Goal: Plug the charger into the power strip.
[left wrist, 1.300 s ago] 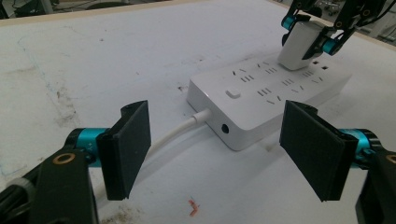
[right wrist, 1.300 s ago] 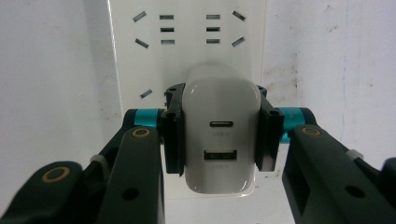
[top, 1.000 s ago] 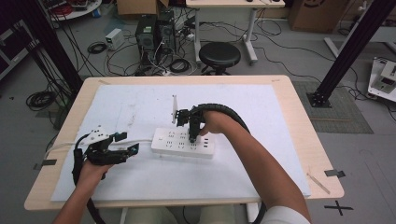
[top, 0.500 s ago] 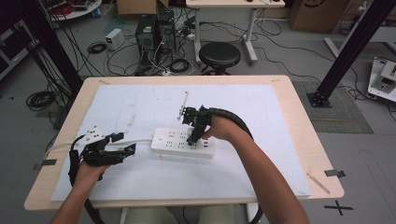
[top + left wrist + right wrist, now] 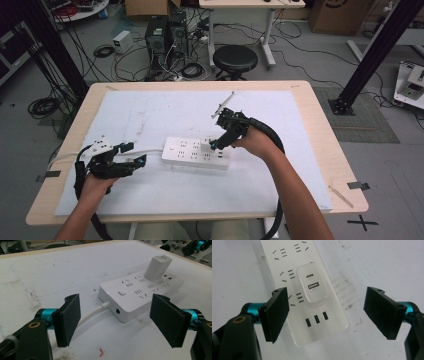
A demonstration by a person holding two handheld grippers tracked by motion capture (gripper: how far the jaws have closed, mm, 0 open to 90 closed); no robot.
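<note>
A white power strip [image 5: 196, 152] lies flat near the middle of the surface [image 5: 320, 150], on a pale sheet [image 5: 165, 115] that covers most of it. A white charger [image 5: 312, 285] is plugged into the strip, standing upright from a socket toward the strip's right end; in the right gripper view its top face shows two ports, a small oval one above a wider rectangular one. Beyond the charger, at that end of the strip, sit three small dark slots. At the other end the strip has a white push button [image 5: 122, 292] and a white cord [image 5: 91, 313] that leaves the end face and runs off toward the left gripper.

The right gripper [image 5: 220, 141] hangs over the charger end of the strip, its jaws spread wide and holding nothing, one on each side of the charger and clear of it. The left gripper [image 5: 134, 153] rests low at the left of the surface, just beside the strip's cord end, its jaws likewise wide apart and empty. A small red scrap [image 5: 100, 351] lies on the sheet in front of the left jaws.
</note>
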